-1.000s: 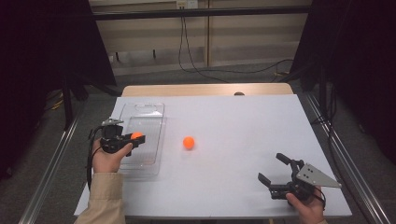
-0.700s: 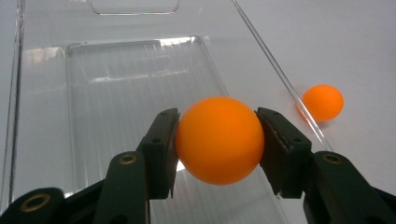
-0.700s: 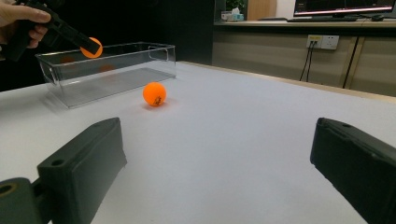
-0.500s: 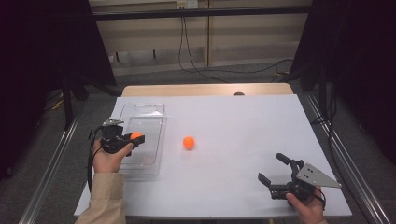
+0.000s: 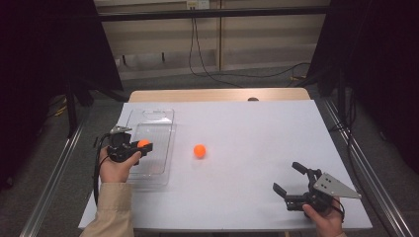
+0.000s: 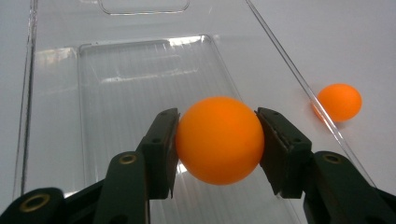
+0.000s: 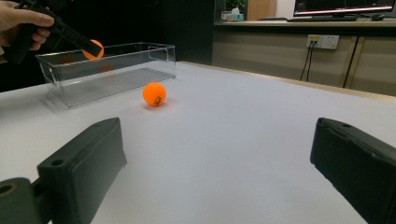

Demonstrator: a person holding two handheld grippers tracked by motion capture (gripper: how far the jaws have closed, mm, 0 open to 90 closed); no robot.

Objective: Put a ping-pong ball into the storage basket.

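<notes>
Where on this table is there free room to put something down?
Most of the white table is bare: the wide stretch between the loose orange ball and the right gripper. Busier at the left, where the left gripper holds a ball over the clear bin.

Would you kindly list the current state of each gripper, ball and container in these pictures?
left gripper: shut on the held orange ball, above the clear bin.
held orange ball: clamped between the jaws, off the bin floor.
loose orange ball: resting on the table, outside the bin.
clear bin: upright, open-topped, nothing lying on its floor.
right gripper: open, holding nothing.
table: white surface bearing bin and loose ball.
</notes>
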